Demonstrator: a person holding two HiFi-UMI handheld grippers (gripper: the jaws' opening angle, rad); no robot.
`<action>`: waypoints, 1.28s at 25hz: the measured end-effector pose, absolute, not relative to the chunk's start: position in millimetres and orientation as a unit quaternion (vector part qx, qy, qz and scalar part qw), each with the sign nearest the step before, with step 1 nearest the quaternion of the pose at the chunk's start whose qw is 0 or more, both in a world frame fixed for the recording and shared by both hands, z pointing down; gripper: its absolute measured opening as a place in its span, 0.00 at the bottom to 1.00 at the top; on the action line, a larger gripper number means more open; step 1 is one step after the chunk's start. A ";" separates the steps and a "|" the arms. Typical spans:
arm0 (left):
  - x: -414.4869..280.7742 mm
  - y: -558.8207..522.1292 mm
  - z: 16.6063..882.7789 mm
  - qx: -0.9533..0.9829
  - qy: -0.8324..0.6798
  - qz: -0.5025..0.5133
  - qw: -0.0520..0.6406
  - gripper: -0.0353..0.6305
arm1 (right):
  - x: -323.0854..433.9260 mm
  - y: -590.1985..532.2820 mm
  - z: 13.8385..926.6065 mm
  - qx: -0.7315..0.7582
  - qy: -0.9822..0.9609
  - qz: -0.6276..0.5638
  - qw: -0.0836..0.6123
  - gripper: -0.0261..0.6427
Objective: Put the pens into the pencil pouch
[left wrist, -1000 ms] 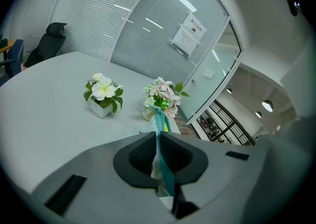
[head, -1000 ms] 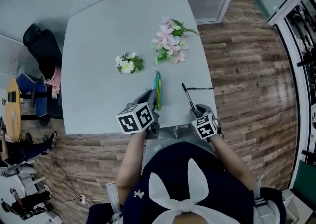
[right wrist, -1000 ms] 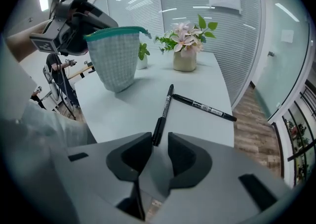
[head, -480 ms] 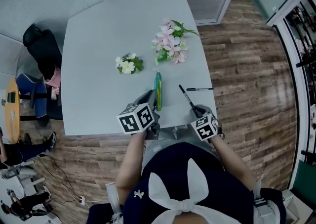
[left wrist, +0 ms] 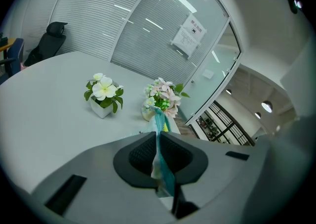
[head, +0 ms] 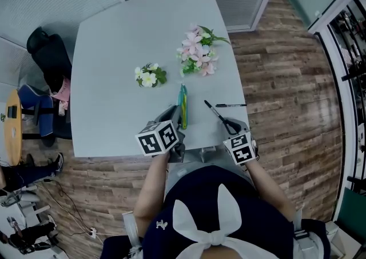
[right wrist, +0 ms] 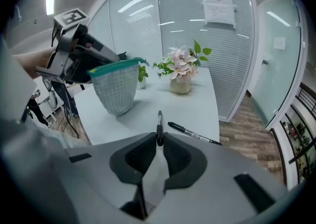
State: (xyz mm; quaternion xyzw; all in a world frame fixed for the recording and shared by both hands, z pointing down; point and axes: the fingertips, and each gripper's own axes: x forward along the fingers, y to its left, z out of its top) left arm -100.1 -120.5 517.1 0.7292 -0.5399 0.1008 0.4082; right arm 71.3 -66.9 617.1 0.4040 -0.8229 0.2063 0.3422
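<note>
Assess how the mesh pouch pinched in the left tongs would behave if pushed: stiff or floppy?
Probably floppy: the pouch hangs from the left tongs by its teal rim, the mesh body sagging into a rounded bag. Likely light, since a pinch on one edge carries it. A push would probably swing or dent it rather than meet resistance.
</note>
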 end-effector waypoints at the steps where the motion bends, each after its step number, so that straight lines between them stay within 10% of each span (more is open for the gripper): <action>1: -100.1 -120.3 517.0 0.729 -0.540 0.101 0.408 0.12 | 71.3 -69.4 612.7 0.407 -0.825 0.204 0.335 0.12; 32: -100.9 -123.3 516.3 0.727 -0.543 0.096 0.409 0.12 | 78.6 -111.5 486.0 0.434 -0.866 0.194 0.159 0.11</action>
